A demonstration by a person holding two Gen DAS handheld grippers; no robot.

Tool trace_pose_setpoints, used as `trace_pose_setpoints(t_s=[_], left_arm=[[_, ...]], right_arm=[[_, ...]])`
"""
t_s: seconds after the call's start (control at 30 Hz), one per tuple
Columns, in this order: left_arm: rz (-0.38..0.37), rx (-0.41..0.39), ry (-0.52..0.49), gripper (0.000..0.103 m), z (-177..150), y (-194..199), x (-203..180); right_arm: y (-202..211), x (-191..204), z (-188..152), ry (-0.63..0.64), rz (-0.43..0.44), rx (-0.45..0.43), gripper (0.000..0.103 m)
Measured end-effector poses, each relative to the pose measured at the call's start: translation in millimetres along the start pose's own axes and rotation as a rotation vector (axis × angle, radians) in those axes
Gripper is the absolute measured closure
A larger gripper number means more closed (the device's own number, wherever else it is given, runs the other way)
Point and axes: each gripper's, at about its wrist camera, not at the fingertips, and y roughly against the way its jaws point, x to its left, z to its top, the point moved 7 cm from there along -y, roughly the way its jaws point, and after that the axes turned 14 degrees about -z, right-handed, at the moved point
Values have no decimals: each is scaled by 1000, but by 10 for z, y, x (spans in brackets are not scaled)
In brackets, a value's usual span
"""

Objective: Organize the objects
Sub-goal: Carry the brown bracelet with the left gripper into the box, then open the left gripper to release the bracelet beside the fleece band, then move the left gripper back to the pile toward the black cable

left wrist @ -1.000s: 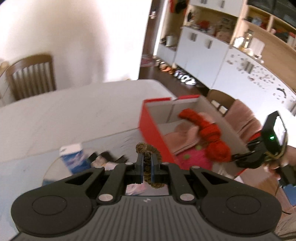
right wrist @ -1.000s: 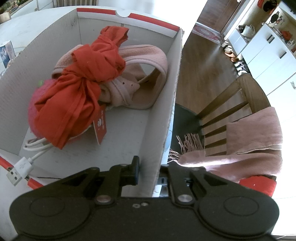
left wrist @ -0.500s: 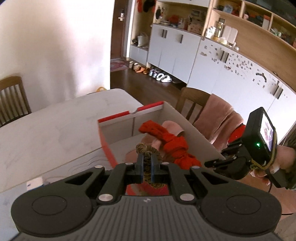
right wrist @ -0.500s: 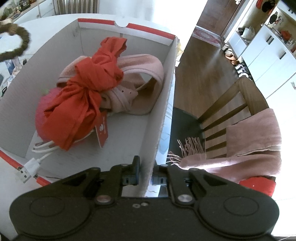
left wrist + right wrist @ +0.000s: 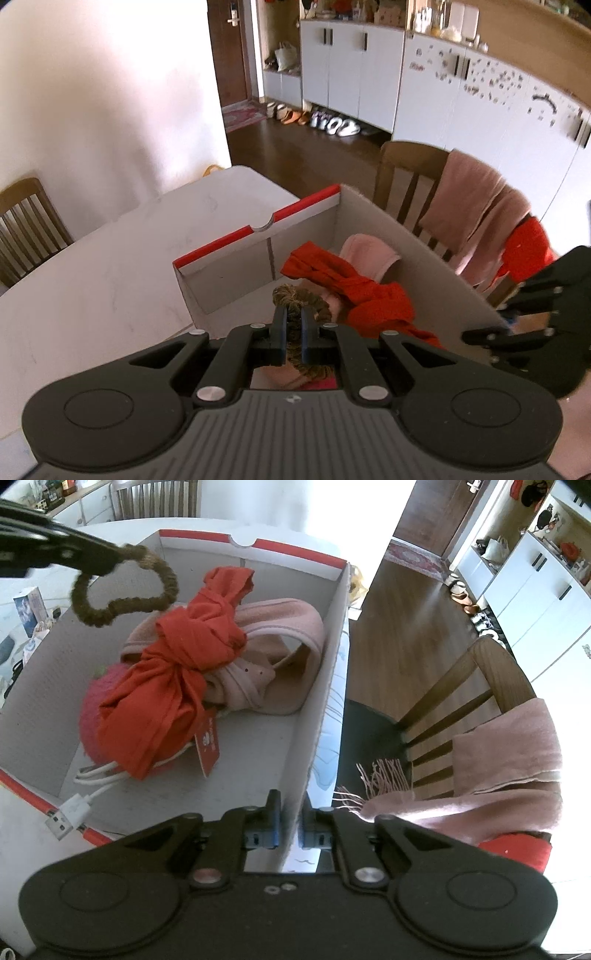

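Brown, fuzzy scrunchie (image 5: 122, 587) pinched between the closed fingers of the left gripper (image 5: 293, 325), dangling as a loop over the open cardboard box (image 5: 325, 686), toward 10 o'clock of the red knotted cloth (image 5: 173, 672). Below it in the box: pink slippers (image 5: 273, 672), a pink plush ball (image 5: 90, 709), a white USB cable (image 5: 70, 812). Right gripper (image 5: 290, 825) clamped narrow on the box's right wall at 6 o'clock.
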Motion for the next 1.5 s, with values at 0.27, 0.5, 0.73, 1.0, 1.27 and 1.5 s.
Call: trace_pose_setpoints(t_s=[0.27, 0.5, 0.73, 1.0, 1.27, 1.5], left_arm=[[26, 88, 10, 97, -66, -359, 66], [28, 126, -2, 96, -110, -463, 34], [19, 127, 19, 94, -164, -419, 32], [-1, 114, 39, 94, -225, -263, -17], [-25, 110, 78, 94, -336, 10, -81], [-39, 98, 103, 94, -422, 240, -117]], right_arm=[[-10, -19, 7, 4, 9, -5, 96], [6, -48, -25, 7, 16, -8, 96], [8, -50, -25, 6, 17, -8, 96], [20, -71, -28, 9, 16, -9, 95], [34, -79, -20, 14, 11, -9, 95], [33, -97, -14, 15, 8, -6, 95]])
